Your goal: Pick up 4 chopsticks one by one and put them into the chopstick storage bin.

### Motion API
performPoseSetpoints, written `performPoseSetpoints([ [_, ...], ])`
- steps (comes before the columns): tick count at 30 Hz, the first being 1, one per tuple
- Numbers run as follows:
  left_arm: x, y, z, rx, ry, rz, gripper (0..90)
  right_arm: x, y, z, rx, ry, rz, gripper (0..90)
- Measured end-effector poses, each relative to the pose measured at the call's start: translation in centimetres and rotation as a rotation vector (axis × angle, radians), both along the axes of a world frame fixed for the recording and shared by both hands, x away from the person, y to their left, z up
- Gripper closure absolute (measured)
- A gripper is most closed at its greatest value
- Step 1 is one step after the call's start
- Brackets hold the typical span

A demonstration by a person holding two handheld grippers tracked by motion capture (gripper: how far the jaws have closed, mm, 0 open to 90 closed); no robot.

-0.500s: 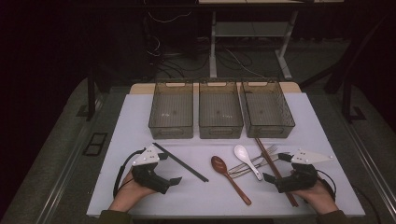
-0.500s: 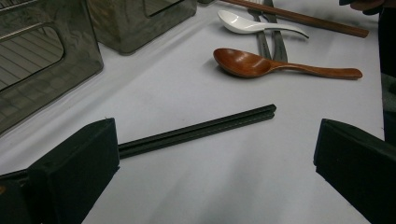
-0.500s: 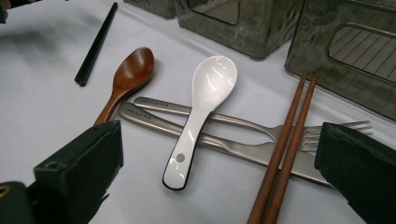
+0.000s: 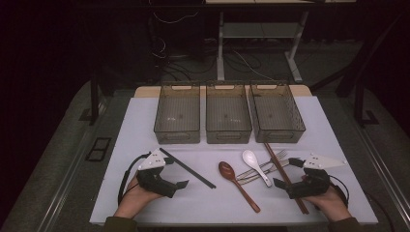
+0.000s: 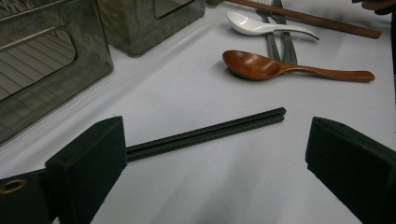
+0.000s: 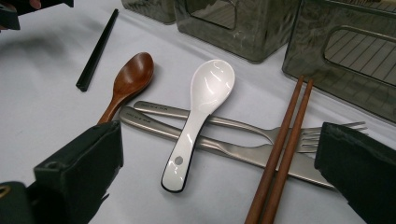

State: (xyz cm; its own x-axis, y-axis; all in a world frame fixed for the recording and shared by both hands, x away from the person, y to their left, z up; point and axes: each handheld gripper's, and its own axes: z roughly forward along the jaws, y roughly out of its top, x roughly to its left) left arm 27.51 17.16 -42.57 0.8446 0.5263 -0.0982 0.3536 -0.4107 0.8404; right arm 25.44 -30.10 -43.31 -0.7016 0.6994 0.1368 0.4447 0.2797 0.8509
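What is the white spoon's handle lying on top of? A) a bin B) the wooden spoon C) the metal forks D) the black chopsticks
C: in the right gripper view the white spoon crosses over the handles of the two metal forks, while the black chopsticks and wooden spoon lie apart from it.

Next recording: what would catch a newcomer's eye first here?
Probably the three see-through bins lined up at the far side of the white table, all of them bare inside. Next, the cluster of cutlery in front of them: a white spoon lying across two metal forks, brown chopsticks and a wooden spoon. The left gripper and right gripper rest open, with black chopsticks by the left one.
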Motion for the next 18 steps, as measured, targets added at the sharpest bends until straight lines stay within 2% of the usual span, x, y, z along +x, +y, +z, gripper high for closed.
performPoseSetpoints([
  [1, 0.0, 0.0, 0.0, 0.003, -0.004, 0.003, 6.1, 0.0, 0.0, 0.0, 0.0, 0.0, 0.0, 1.0],
  [4, 0.1, 0.1, 0.1, 0.011, -0.021, 0.014, 14.4, 0.0, 0.0, 0.0, 0.005, 0.001, -0.004, 1.0],
  [7, 0.2, 0.0, 0.1, 0.011, -0.017, 0.016, 18.7, 0.0, 0.0, 0.1, 0.008, -0.001, -0.008, 1.0],
  [9, 0.2, -0.1, 0.0, 0.02, -0.019, 0.004, 25.2, 0.0, 0.0, 0.1, 0.009, 0.0, -0.008, 1.0],
  [10, 0.3, -0.2, 0.0, 0.024, -0.024, 0.006, 31.7, 0.0, 0.0, 0.1, 0.008, -0.001, -0.01, 0.9],
  [11, 0.4, -0.2, -0.1, 0.027, -0.021, 0.006, 31.7, 0.0, 0.0, 0.1, 0.008, -0.001, -0.01, 0.9],
  [16, 1.3, -0.3, -0.1, 0.044, -0.011, 0.036, 51.8, 0.1, -0.1, 0.0, 0.007, 0.0, -0.016, 1.0],
  [17, 1.6, -0.3, -0.1, 0.052, -0.01, 0.041, 59.1, 0.1, -0.1, 0.0, 0.005, 0.003, -0.015, 1.0],
  [18, 1.8, -0.3, -0.1, 0.063, -0.014, 0.049, 59.1, 0.1, -0.1, 0.0, 0.005, 0.003, -0.015, 1.0],
])
